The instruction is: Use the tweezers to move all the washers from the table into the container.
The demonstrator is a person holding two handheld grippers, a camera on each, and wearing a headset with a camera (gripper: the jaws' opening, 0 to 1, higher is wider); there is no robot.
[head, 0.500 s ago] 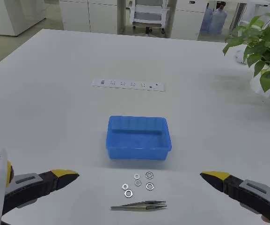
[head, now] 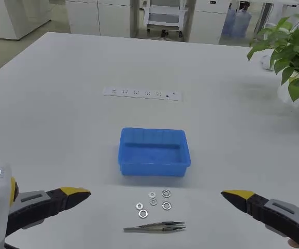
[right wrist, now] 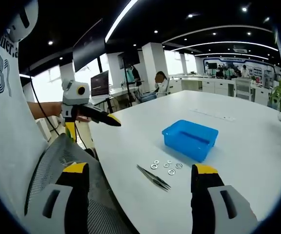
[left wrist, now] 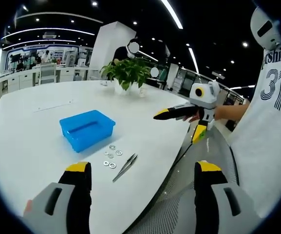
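A person's white shirt at the right of the left gripper view carries the large dark number 31 in striped block digits. Above the number runs a curved line of dark letters, cut off at the side, so only an ending like "shier" can be made out (this reading is uncertain). In the right gripper view the shirt shows the number again, its second digit partly hidden, under the letters "ner". A white power strip toward the table's far edge bears dark marks too small to read.
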